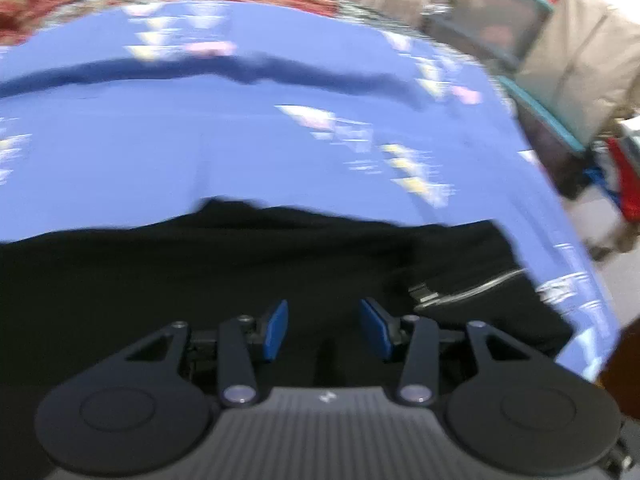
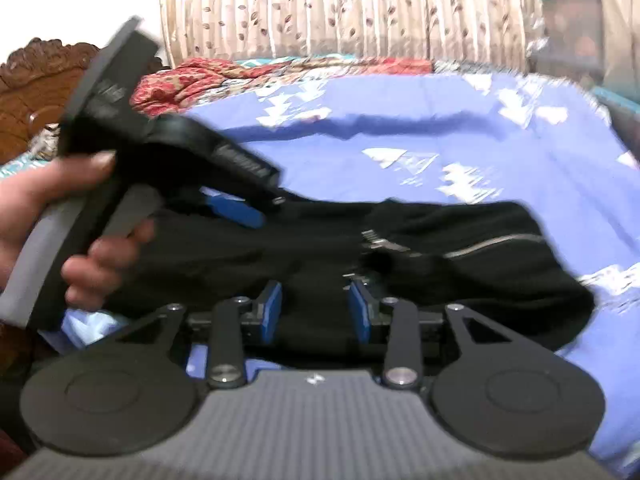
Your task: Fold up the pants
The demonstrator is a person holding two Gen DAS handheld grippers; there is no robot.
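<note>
Pants (image 2: pixel 400 248) bunched nr bed (image 2: pixel 540 136) front edge; left gripper (image 1: pixel 324 328) & right gripper (image 2: pixel 314 306) both agape, holding nothing. Risk: pinching one layer only, fold skews.

Your pants (image 2: pixel 320 248): black, silver zip (image 2: pixel 492 245). Your bedsheet (image 1: pixel 160 140): periwinkle blue with white, pink, yellow triangles. Blanket (image 2: pixel 224 80): red-and-cream floral. Curtain (image 2: pixel 340 8): beige, brown leaves. Your gripper pads (image 1: pixel 276 330): blue.
</note>
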